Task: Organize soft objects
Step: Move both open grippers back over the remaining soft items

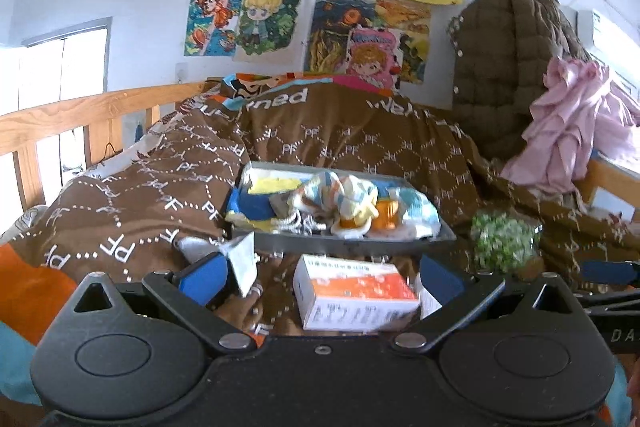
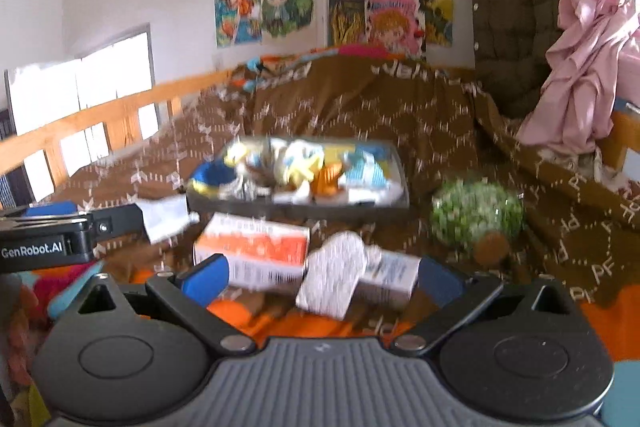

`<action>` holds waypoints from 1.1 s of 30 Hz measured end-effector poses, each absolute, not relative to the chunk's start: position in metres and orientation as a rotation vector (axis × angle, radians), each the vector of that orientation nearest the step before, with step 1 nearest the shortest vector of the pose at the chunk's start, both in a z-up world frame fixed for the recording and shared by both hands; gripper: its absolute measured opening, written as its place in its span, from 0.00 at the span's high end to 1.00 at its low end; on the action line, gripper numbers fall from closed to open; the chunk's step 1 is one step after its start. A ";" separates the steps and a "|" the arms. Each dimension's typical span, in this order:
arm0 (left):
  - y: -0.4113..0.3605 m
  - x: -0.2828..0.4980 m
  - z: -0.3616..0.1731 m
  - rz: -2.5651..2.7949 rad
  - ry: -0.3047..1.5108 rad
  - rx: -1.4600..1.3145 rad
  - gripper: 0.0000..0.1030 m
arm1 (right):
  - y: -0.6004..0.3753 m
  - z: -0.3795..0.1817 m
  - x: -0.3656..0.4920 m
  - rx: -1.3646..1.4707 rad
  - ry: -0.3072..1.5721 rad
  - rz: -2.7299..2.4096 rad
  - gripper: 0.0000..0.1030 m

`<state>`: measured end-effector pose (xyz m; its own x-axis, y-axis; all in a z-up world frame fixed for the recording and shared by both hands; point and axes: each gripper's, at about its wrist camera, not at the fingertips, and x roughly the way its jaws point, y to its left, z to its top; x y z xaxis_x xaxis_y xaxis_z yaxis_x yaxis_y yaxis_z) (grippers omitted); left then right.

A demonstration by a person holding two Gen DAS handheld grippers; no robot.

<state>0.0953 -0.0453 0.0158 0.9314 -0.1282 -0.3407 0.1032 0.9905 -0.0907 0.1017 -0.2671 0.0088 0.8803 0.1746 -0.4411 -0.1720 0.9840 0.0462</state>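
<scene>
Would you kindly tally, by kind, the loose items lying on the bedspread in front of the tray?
Orange-and-white boxes: 1
Green-and-white speckled soft balls: 1
White paper or packet pieces: 2, one by the left tool, one between the right tool's fingers
Total: 4
The tray's contents are too jumbled to count.

We see the right wrist view smeared by motion, so the soft things in the grey tray (image 2: pixel 304 205) run together. The print on the orange box (image 1: pixel 356 291) is unreadable to us.
</scene>
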 end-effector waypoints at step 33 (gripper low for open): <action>0.003 0.165 -0.022 -0.039 0.468 -0.040 0.01 | -0.216 -0.034 0.159 -0.132 0.598 0.158 0.00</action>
<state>0.1649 0.0031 -0.0216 0.8920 -0.0467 -0.4497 0.0284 0.9985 -0.0473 0.1592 -0.2162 -0.0344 0.8148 0.1096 -0.5693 -0.1861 0.9794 -0.0779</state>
